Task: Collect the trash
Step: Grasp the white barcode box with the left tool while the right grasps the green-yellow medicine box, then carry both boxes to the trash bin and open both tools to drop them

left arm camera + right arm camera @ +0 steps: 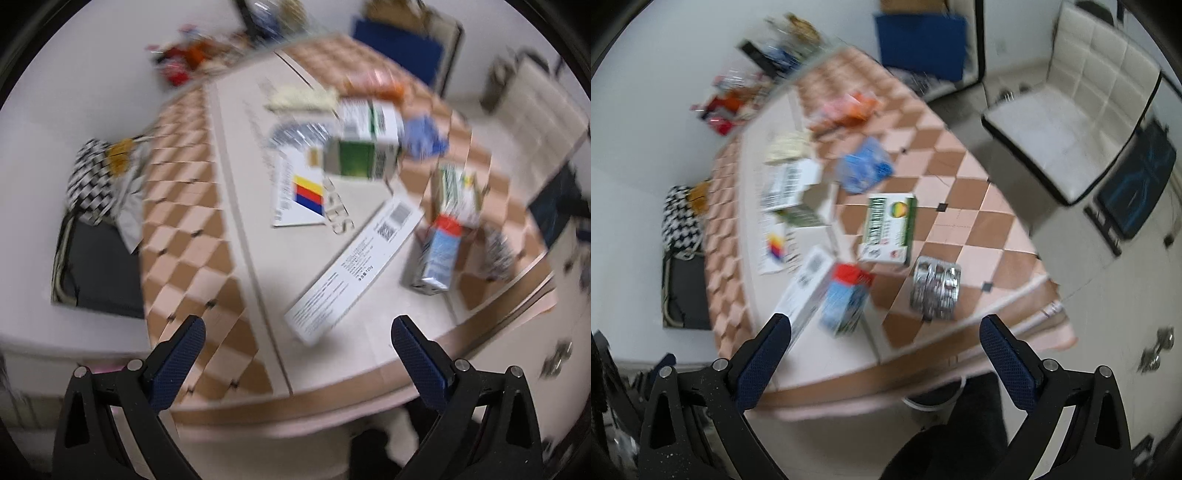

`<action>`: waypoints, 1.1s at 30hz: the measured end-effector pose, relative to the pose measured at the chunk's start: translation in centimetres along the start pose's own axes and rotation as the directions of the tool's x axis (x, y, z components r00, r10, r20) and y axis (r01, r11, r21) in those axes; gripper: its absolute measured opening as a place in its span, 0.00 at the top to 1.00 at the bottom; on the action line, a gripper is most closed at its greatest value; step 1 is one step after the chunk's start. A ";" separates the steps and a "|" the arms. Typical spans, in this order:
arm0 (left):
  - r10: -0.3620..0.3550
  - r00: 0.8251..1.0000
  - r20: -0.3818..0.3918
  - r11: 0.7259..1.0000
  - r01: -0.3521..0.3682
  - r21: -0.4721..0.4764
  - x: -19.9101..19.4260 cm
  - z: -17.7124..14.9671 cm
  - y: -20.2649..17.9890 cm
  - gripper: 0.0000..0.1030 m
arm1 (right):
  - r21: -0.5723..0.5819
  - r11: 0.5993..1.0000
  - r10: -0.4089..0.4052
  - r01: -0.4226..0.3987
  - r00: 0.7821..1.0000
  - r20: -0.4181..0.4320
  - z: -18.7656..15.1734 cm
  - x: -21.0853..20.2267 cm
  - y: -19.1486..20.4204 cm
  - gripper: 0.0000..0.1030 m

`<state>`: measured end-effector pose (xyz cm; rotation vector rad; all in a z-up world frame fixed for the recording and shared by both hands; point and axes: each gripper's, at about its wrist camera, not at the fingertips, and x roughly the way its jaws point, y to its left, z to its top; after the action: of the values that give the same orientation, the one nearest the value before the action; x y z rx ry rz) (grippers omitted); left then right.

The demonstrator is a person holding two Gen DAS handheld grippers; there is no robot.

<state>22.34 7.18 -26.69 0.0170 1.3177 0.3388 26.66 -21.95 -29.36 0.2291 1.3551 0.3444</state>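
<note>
Both grippers hung above the near edge of the table (964, 206), jaws spread wide and holding nothing: the left gripper (297, 328) over the pale strip down the table's middle, the right gripper (886, 328) nearer the right-hand corner. Both views were smeared by motion, so small print and fine edges could not be read.

The trash lay scattered across the checkered top. A long white box (354, 269) lay closest to the left gripper, with a blue carton (846, 302) with a red top just beside it. Behind that sat a green box (888, 229), and to its right a foil pack (934, 288). Farther back were a second green-and-white carton (364, 146), a blue wad (864, 170) and an orange wrapper (849, 107).

Nothing was gripped, so this looked like the approach before a first pick. The next move likely called for settling on one near item, probably the white box or the carton, descending, and straddling its narrow sides before closing. A white rim below the table edge might be a bin, though that was unclear.
</note>
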 end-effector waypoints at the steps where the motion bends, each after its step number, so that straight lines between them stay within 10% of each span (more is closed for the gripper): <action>1: 0.011 0.999 -0.044 0.999 -0.009 0.041 2.1 0.9 -0.7 0.03 | 0.013 1.000 -0.010 0.011 0.999 -0.030 1.2 2.0 -0.3 0.07; 9: 0.014 0.977 -0.214 0.973 0.036 0.228 10.8 4.6 -5.0 0.13 | -0.012 0.997 -0.071 0.070 0.982 -0.174 8.1 13.7 0.4 0.11; 12: 0.000 0.969 -0.246 0.975 0.055 0.216 11.9 5.1 -5.0 0.39 | -0.027 0.997 -0.082 0.078 0.976 -0.202 9.2 15.8 1.3 0.11; 18: 0.000 0.976 -0.218 0.983 0.041 0.180 11.4 5.6 -4.8 0.41 | -0.054 0.992 -0.127 0.117 0.960 -0.248 9.5 18.7 3.3 0.28; 33: 0.035 0.976 -0.213 0.984 0.004 0.178 13.5 6.1 -5.6 0.41 | -0.180 0.954 -0.276 0.238 0.935 -0.225 8.7 17.6 3.9 0.30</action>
<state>32.28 6.32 -38.98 0.1439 1.5610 0.2402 37.83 -11.46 -42.29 -0.1230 1.5775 0.2578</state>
